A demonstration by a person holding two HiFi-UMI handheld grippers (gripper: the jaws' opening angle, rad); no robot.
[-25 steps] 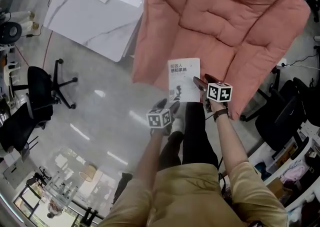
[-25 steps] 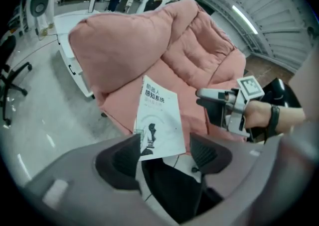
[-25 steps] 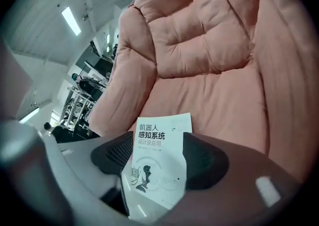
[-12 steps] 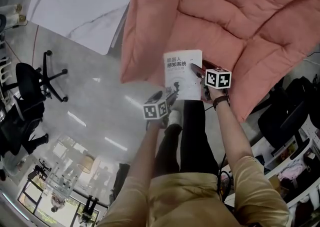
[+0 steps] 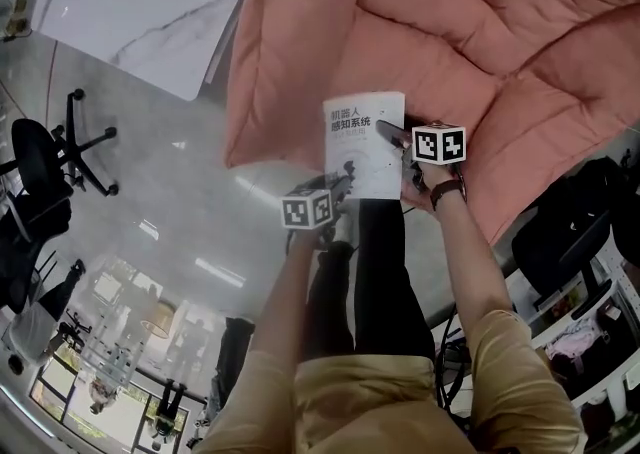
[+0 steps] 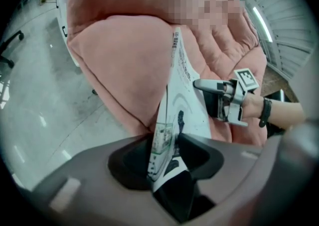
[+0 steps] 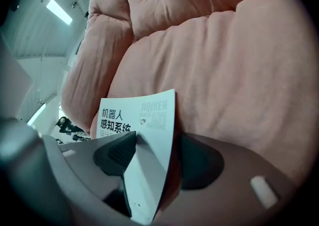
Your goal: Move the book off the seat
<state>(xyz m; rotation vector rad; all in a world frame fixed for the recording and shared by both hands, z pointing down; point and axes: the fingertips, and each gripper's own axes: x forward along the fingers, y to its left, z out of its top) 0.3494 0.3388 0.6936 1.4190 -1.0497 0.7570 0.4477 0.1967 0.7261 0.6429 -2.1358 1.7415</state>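
There is one book (image 5: 362, 147) (image 6: 183, 83) (image 7: 144, 120), white with dark print on its cover. It lies on the front part of the one pink padded seat (image 5: 430, 22) (image 6: 124, 56) (image 7: 224, 46), and its lower end reaches over the seat's front edge.

There are two grippers. The left gripper (image 5: 343, 180) (image 6: 172, 150) has the book's lower edge between its jaws. These jaws have just been closing, and now they stand narrow, with both pads looking pressed on the book. The right gripper (image 5: 392, 137) (image 7: 154, 158) is at the book's right edge. Its jaws have closed only a little and are wide. One jaw lies over the cover and the other stands apart beyond the edge, so the book is between them but not clamped.

The seat stands on a grey, shiny floor (image 5: 150, 202). Past its left side there is one white surface (image 5: 140, 22) with grey veins. One black office chair (image 5: 40, 157) is at the far left, and one dark chair (image 5: 565, 237) is at the right.

A second ago the left gripper was below the book and apart from it; now it is on the lower edge. The right gripper was already beside the right edge and has come further over the cover. The book keeps its place on the seat. In the head view the seat now fills more of the picture, and the surface has slid toward the upper left corner.
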